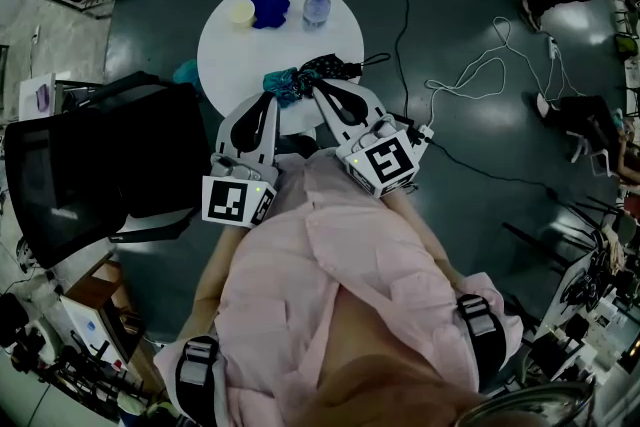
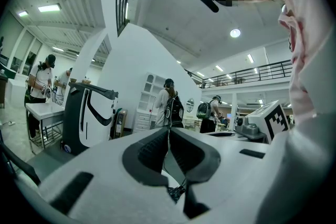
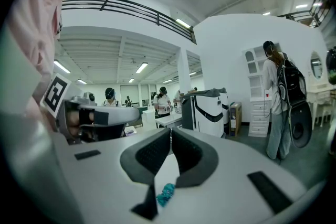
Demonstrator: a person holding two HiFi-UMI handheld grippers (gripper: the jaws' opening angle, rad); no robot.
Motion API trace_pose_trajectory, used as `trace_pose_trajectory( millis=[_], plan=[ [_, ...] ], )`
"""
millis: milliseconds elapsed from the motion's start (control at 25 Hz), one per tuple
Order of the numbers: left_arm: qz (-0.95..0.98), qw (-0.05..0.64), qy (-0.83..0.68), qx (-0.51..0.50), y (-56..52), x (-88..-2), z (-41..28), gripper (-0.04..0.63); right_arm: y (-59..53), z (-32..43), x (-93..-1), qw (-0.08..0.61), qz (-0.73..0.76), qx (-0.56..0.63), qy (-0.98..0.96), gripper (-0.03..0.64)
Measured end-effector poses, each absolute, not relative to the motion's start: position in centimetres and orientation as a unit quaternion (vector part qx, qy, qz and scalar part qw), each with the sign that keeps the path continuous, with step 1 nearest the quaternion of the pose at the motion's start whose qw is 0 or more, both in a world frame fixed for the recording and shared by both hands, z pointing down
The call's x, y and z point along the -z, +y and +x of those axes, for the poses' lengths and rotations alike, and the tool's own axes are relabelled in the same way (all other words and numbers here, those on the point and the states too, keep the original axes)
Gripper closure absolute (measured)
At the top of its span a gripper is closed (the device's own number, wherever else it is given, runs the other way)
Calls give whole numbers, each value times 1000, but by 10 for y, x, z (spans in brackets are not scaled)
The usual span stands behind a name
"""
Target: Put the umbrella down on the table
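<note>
The folded umbrella (image 1: pixel 300 77), teal and black patterned, lies on the near edge of the round white table (image 1: pixel 225 50), its strap end (image 1: pixel 375 61) pointing right. My left gripper (image 1: pixel 268 98) sits just left of it and my right gripper (image 1: pixel 320 85) touches its near side. In the left gripper view the jaws (image 2: pixel 168 130) meet at the tips with nothing seen between them, and a scrap of dark fabric (image 2: pixel 176 192) shows below. In the right gripper view the jaws (image 3: pixel 170 131) also meet, with teal fabric (image 3: pixel 166 194) beneath them.
A blue cloth (image 1: pixel 266 3), a clear bottle (image 1: pixel 316 7) and a pale round object (image 1: pixel 241 11) stand at the table's far side. A black chair (image 1: pixel 90 165) is close on the left. White and black cables (image 1: pixel 470 75) trail over the floor to the right.
</note>
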State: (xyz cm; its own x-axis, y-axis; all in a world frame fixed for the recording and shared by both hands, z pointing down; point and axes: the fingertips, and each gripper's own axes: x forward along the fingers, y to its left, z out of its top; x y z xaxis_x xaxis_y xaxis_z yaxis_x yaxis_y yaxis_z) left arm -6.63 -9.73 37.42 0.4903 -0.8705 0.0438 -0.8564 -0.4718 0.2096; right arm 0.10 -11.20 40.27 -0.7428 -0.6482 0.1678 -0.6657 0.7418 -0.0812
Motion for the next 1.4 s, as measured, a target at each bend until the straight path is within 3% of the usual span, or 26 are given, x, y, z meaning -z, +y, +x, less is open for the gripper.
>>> trace_pose_trajectory(
  millis=[1400],
  plan=[
    [857,84,-508,23,-98,-380,-72,572,-116,2,-400,62,352,-68,-931,583]
  ],
)
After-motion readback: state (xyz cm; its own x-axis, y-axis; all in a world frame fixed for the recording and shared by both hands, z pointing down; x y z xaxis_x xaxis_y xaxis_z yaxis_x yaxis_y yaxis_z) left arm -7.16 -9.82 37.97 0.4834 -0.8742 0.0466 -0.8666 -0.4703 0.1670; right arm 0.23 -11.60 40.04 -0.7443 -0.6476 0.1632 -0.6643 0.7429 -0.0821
